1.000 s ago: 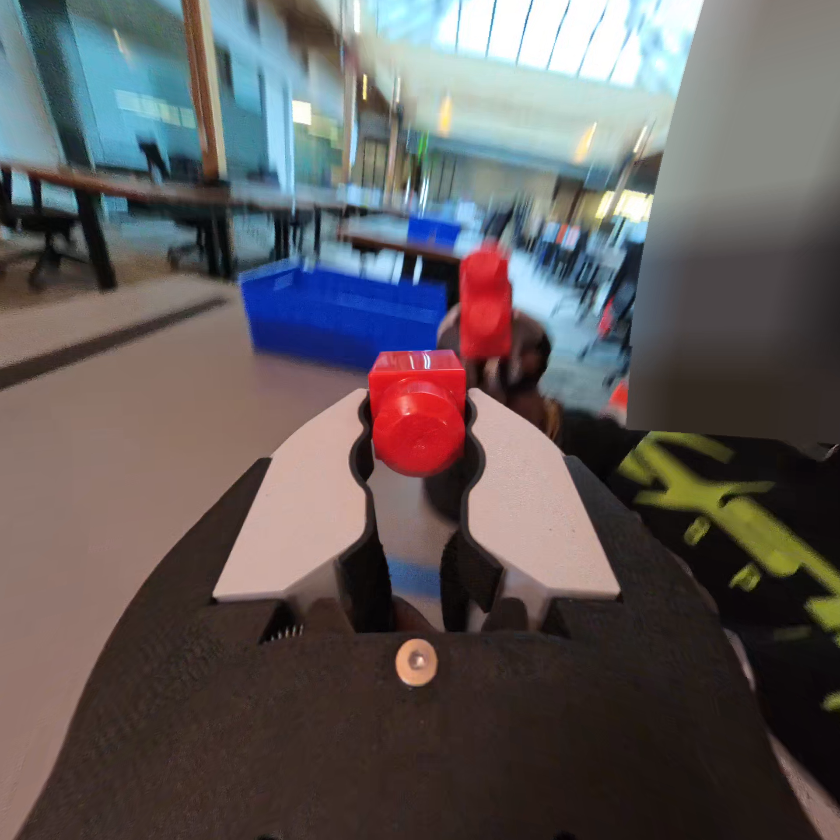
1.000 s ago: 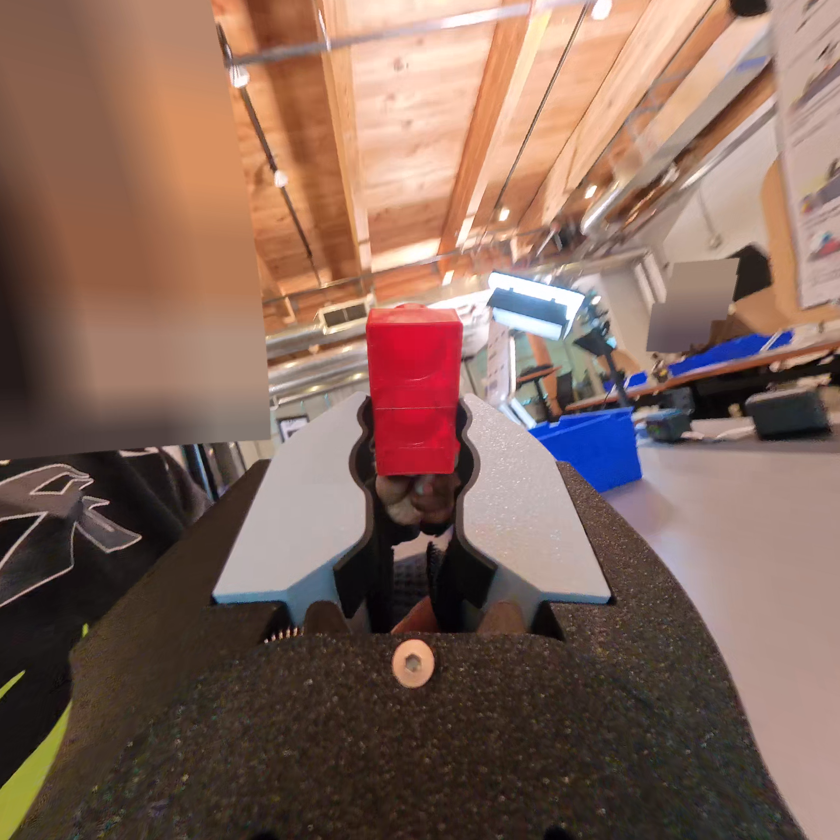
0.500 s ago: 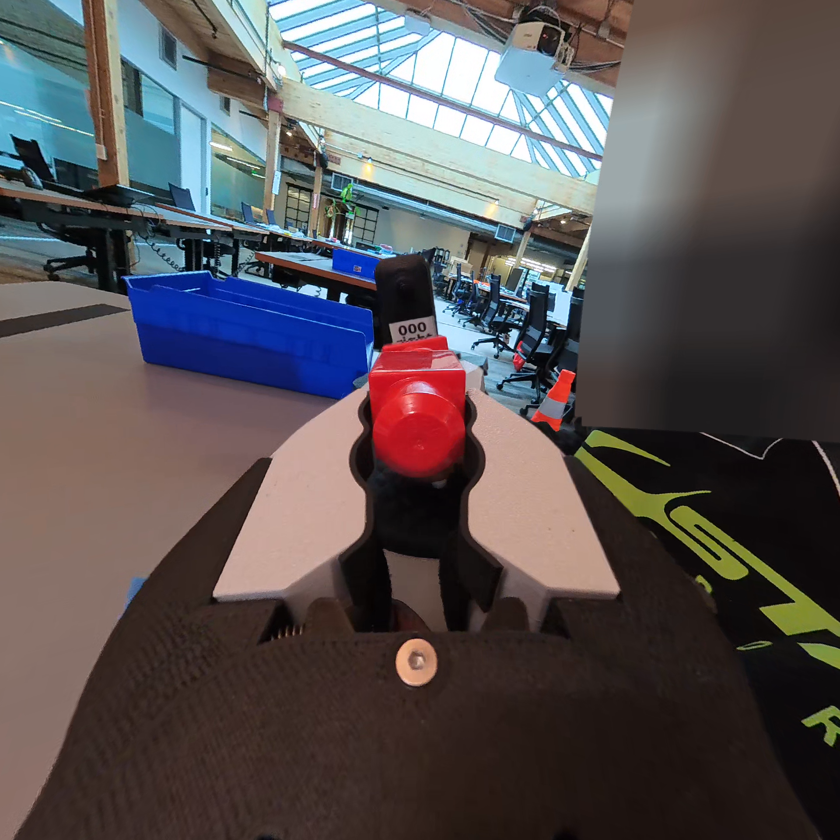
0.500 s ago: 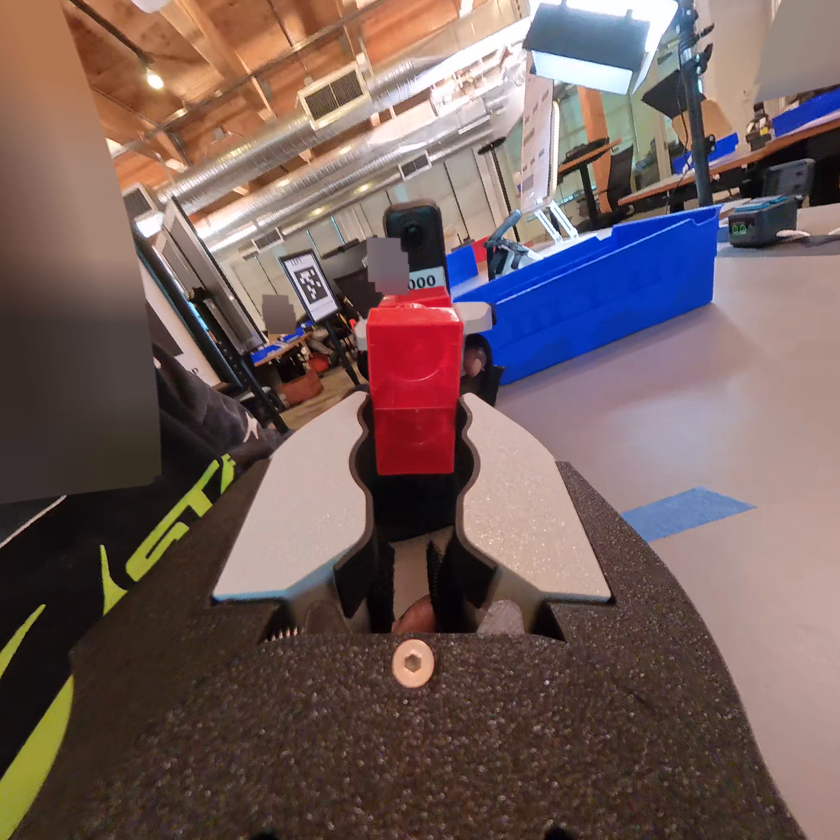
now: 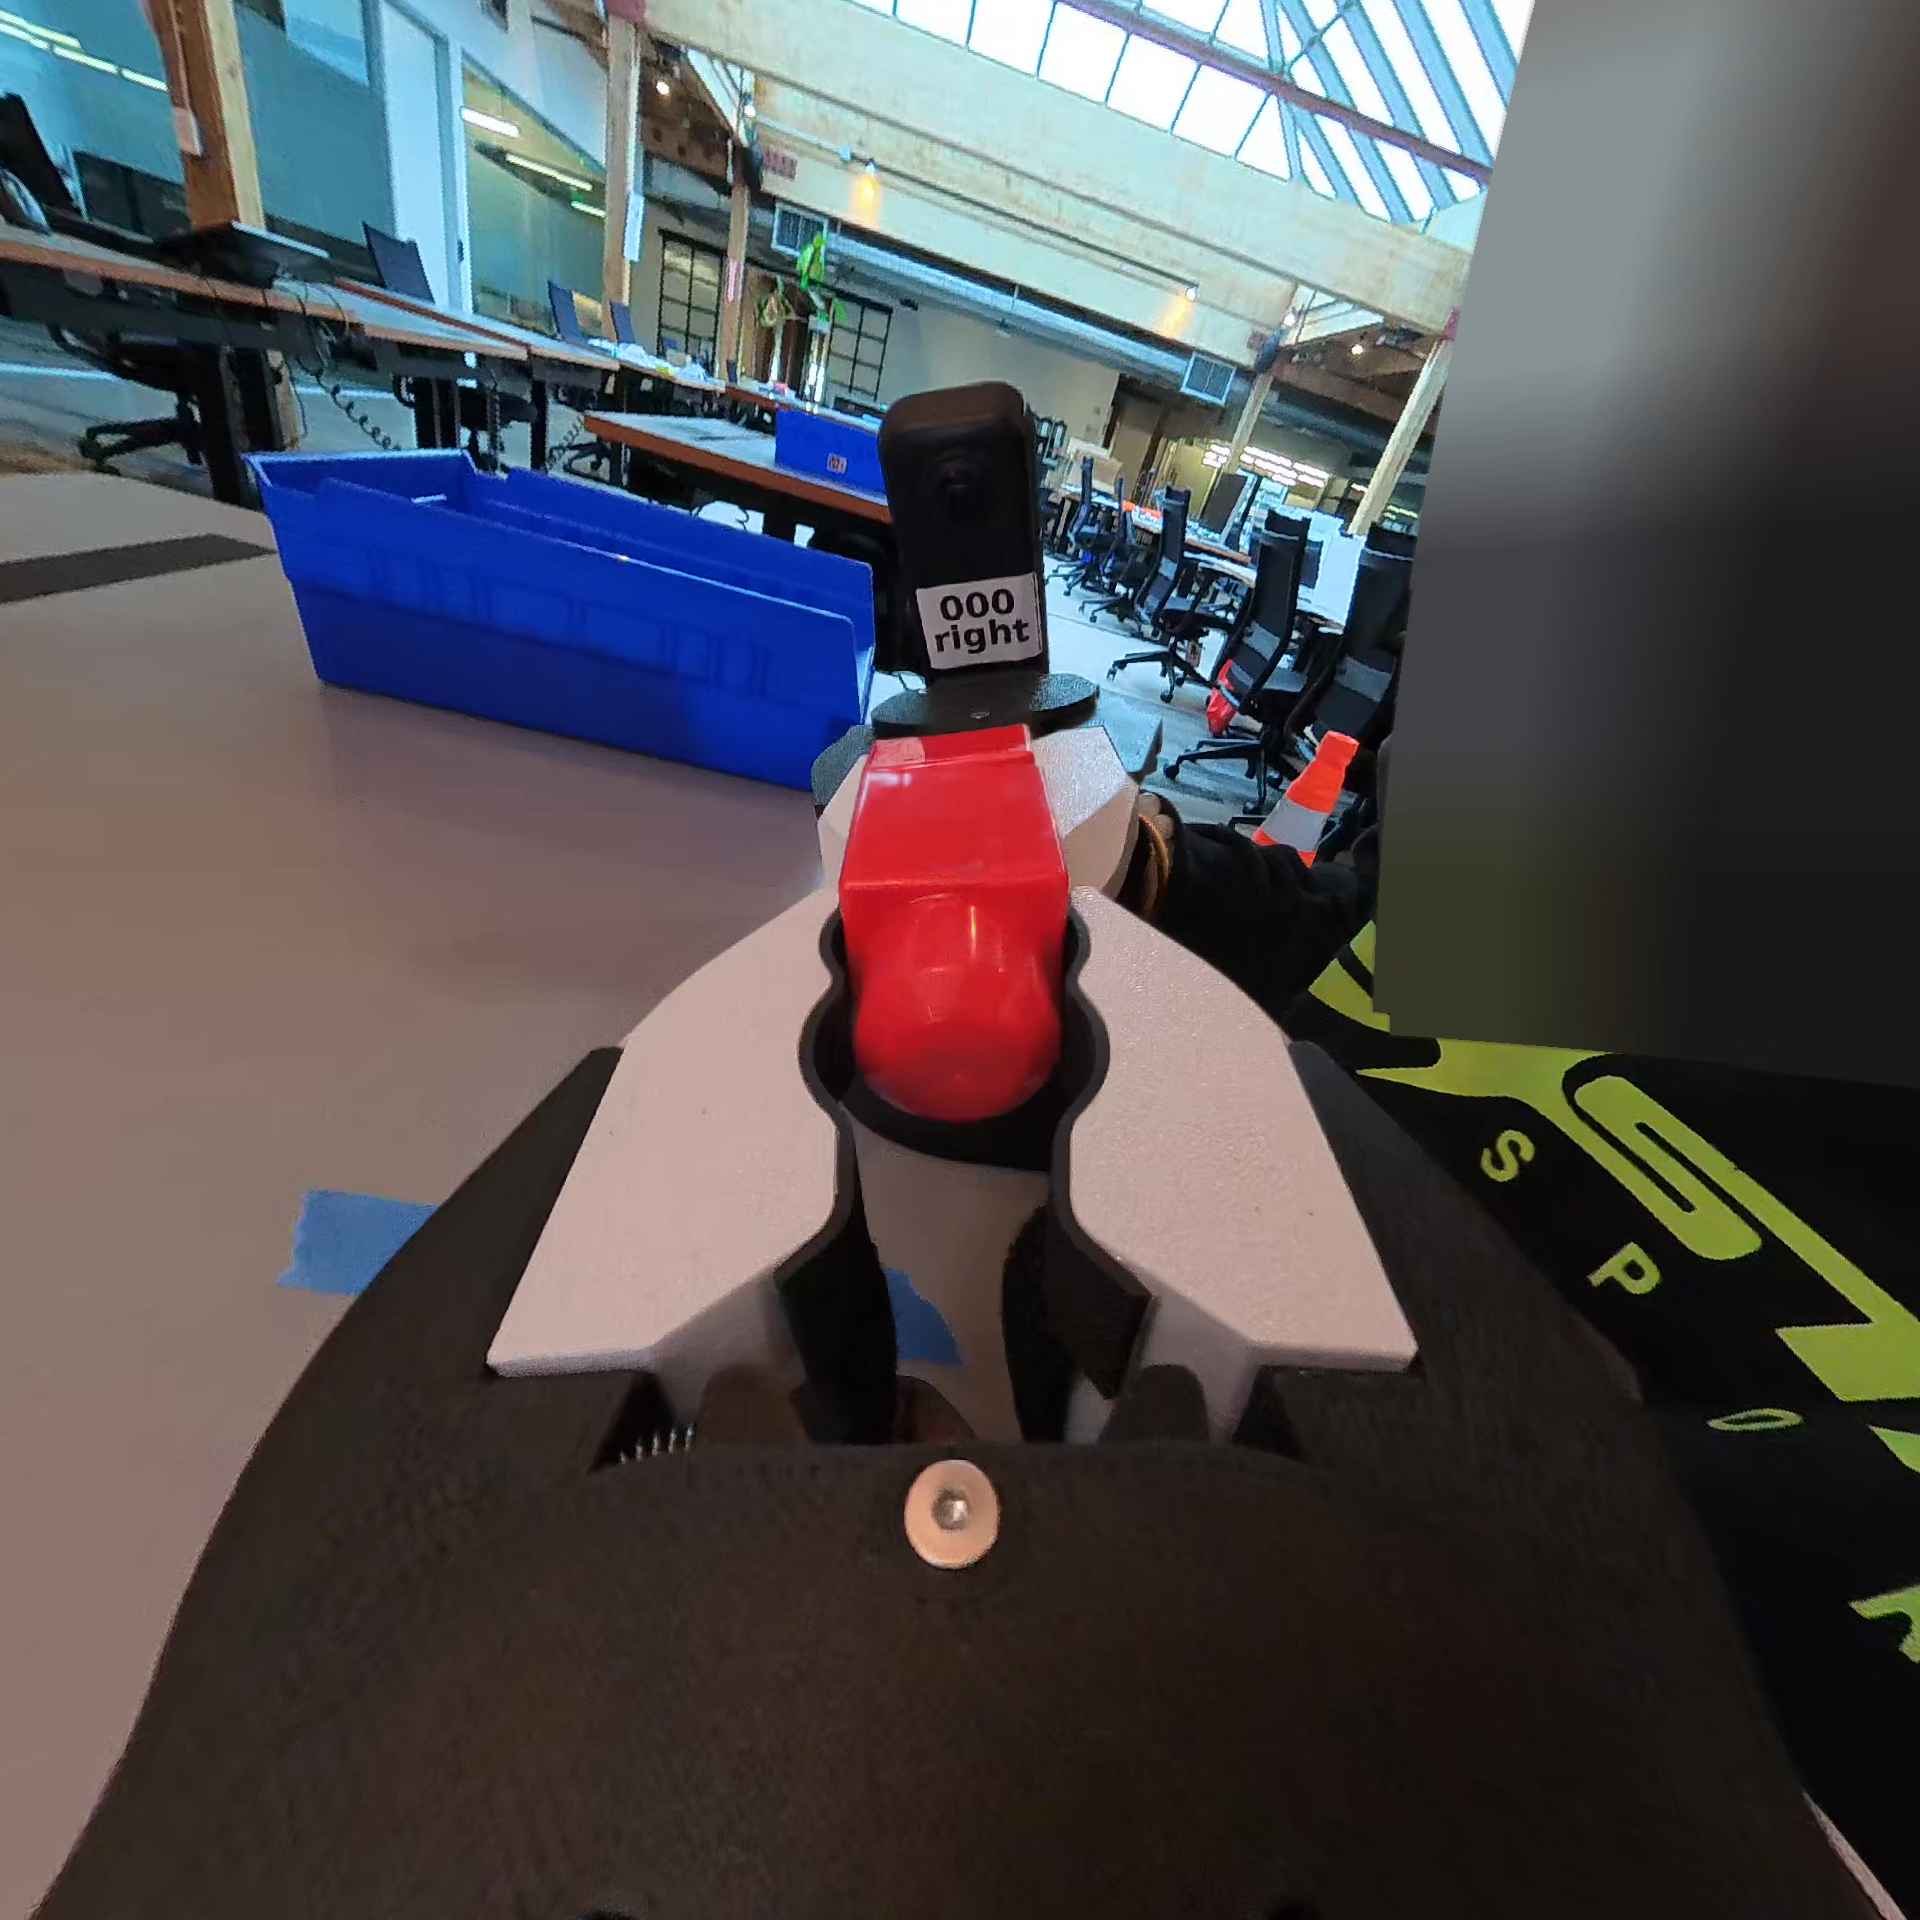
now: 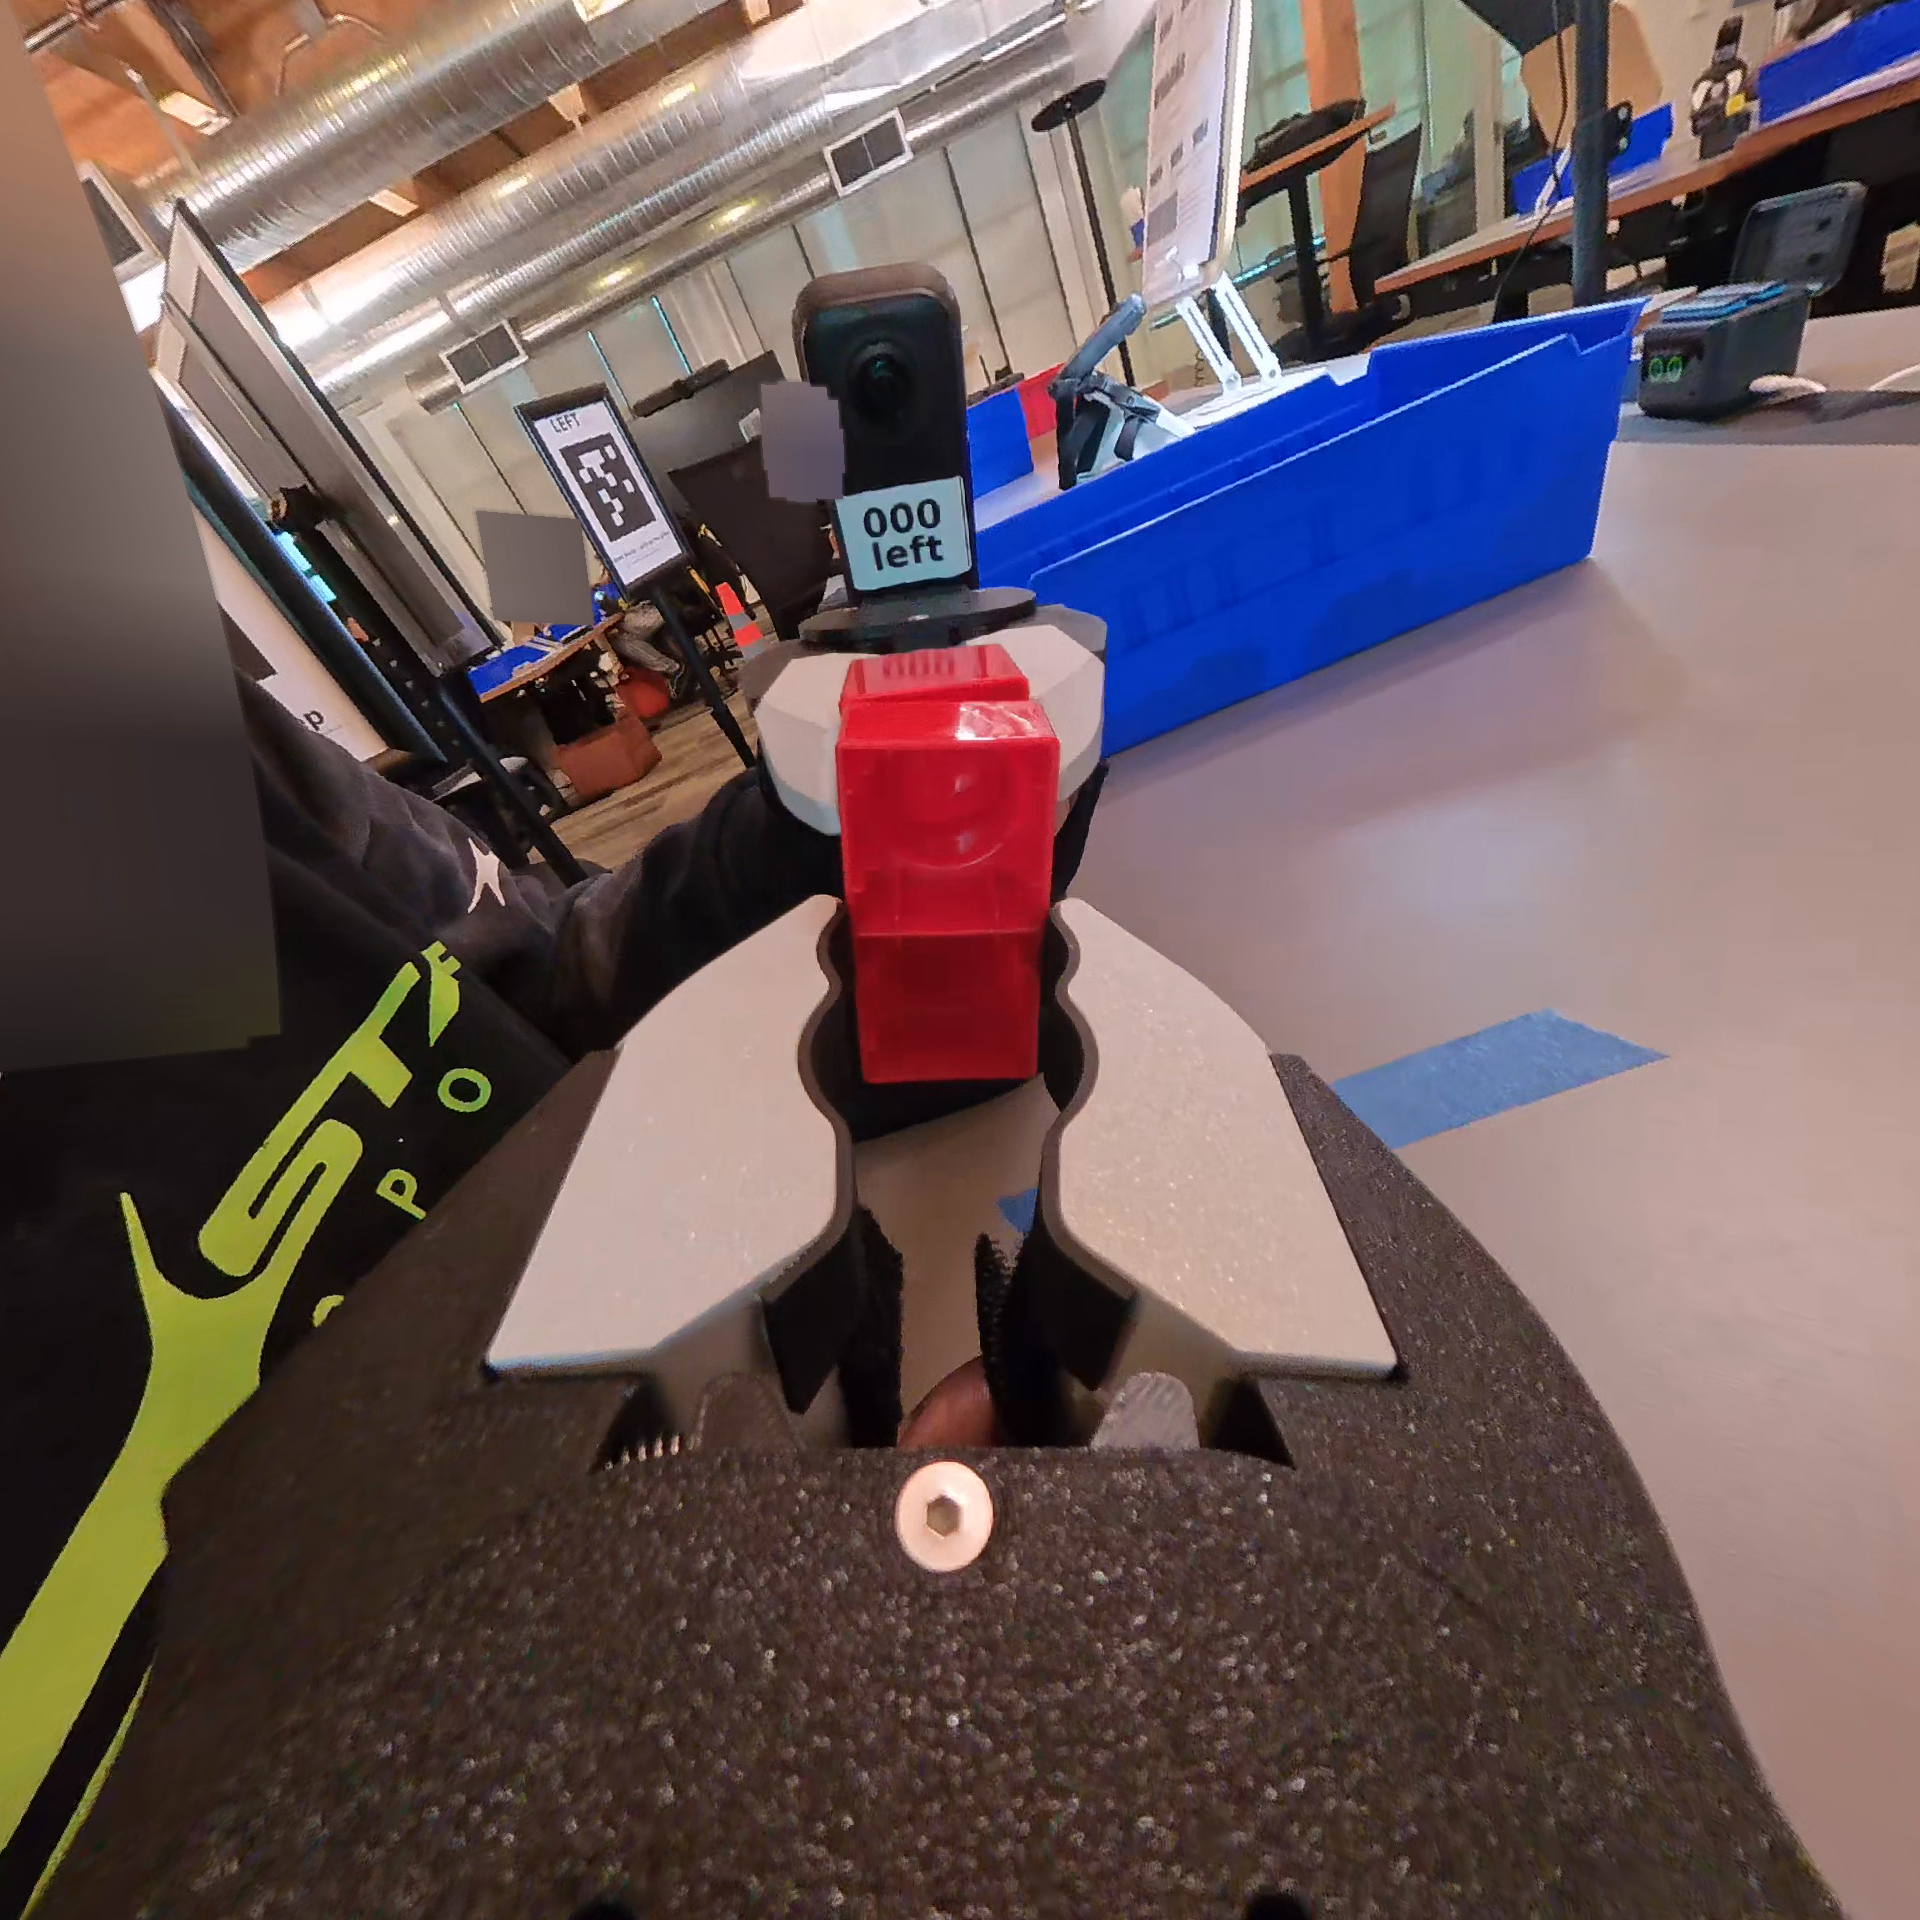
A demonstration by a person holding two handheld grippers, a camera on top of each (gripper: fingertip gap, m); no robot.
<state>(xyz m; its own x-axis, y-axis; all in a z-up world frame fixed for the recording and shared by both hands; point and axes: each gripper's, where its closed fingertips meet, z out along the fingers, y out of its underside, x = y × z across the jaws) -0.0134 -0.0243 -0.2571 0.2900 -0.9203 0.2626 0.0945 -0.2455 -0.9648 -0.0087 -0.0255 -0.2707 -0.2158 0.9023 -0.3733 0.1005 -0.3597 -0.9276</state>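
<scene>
Left wrist view: glossy red brick (image 5: 951, 883), round stud, clamped in left tool (image 5: 951, 935).

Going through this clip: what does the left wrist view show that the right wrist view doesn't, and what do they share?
Left wrist view only: an orange traffic cone, rows of office chairs, a skylight roof.

Right wrist view only: silver ceiling ducts, a stand with a square-code sign, a dark case on the table.

Both: each gripper (left gripper, right gripper) clamped on a red block, facing the other; blue bin; blue tape; grey table.
</scene>
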